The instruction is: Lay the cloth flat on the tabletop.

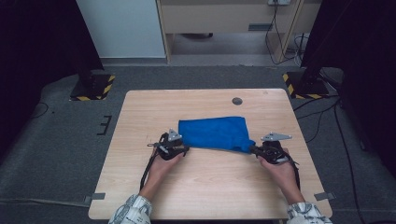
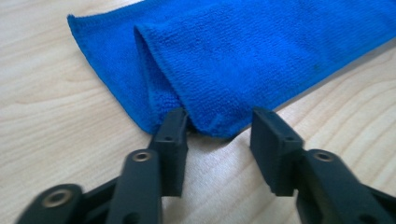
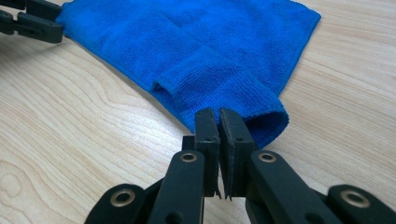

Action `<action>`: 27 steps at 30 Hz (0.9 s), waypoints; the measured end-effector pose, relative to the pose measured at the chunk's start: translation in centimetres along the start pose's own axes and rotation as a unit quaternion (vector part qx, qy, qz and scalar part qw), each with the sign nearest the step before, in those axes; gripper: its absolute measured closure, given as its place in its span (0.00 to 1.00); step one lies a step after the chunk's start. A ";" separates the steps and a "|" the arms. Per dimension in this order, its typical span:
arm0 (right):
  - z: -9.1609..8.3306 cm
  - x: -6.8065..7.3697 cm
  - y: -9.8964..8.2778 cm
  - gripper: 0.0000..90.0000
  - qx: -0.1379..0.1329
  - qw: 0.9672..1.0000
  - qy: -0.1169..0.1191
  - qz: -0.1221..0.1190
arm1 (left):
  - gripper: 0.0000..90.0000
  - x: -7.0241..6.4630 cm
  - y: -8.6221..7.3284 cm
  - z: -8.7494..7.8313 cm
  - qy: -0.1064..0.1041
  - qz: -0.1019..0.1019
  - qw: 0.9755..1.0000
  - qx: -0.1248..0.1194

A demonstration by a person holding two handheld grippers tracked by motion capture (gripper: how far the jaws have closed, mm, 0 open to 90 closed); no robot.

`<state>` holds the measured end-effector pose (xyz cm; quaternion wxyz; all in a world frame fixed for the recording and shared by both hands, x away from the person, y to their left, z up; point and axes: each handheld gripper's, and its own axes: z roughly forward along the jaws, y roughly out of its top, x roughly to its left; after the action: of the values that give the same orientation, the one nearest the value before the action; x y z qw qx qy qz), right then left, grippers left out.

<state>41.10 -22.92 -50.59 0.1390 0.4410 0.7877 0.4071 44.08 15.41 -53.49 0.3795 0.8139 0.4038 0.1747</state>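
Blue cloth [image 1: 215,133] is lying soft and limp; right tongs [image 3: 218,122] are pinching its corner, left tongs [image 2: 219,133] are straddling the other corner, part-open.

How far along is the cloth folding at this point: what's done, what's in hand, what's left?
Done: the blue cloth already lies doubled over on the table, with a layered edge visible in the left gripper view. In hand: the right gripper is shut on its near corner, which is lifted in a fold; the left gripper stands open around the other near corner, pads not yet pressing. Left: probably closing the left grip and making the next fold.
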 end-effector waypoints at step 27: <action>-2.1 1.7 -0.7 0.97 -0.010 1.000 0.014 -0.016 | 0.99 -0.8 0.0 -5.6 -0.008 0.034 0.999 -0.016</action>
<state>38.54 -22.86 -49.58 0.1393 0.4214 0.7921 0.4190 40.29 17.47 -49.78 0.3896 0.8225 0.3699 0.1871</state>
